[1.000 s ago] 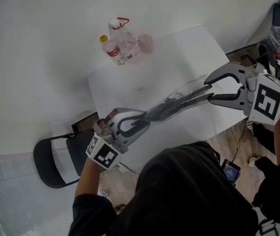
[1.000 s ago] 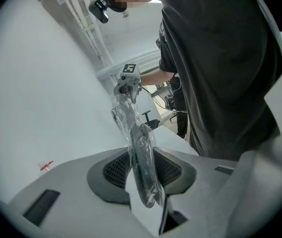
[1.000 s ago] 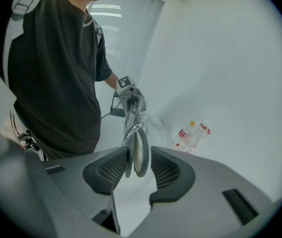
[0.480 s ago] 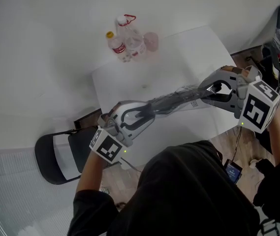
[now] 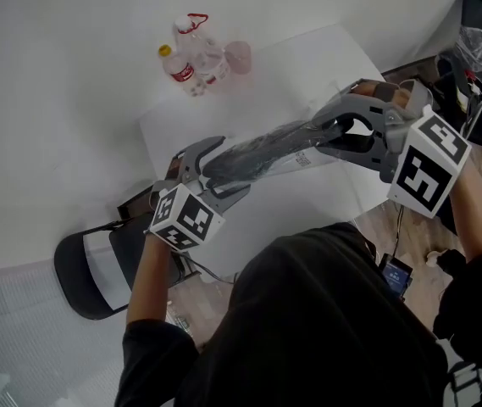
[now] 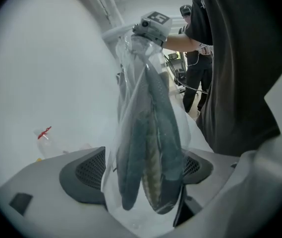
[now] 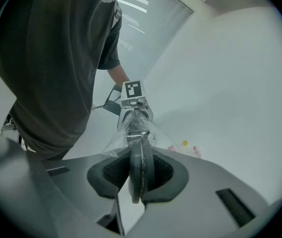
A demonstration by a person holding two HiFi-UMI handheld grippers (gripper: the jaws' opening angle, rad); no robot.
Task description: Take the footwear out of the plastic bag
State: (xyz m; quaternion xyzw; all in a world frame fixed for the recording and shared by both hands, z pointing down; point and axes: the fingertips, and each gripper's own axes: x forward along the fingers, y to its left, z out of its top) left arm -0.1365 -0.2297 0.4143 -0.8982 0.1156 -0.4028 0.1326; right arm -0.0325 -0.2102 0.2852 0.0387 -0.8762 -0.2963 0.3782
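Observation:
A clear plastic bag (image 5: 296,158) holding a pair of flat dark footwear (image 5: 253,153) stretches in the air between both grippers, above the white table (image 5: 317,53). My left gripper (image 5: 213,173) has its jaws opening wide; the bag's closed end and the footwear tips (image 6: 155,152) hang between its pads (image 6: 84,171), which do not press them. My right gripper (image 5: 324,131) is closing, and its pads (image 7: 112,172) pinch the other end of the footwear (image 7: 140,170). The bag (image 7: 137,132) runs from there towards the left gripper (image 7: 133,102).
Two plastic bottles (image 5: 188,56) and a pink cup (image 5: 239,56) stand at the table's far left corner. A black chair (image 5: 96,271) sits to the left of the table. Bags and cables (image 5: 478,49) lie on the floor at the right.
The left jaws have sprung open from their grip on the bag's end. The right jaws came in from wide open and closed on the footwear. Both grippers and the bag rose.

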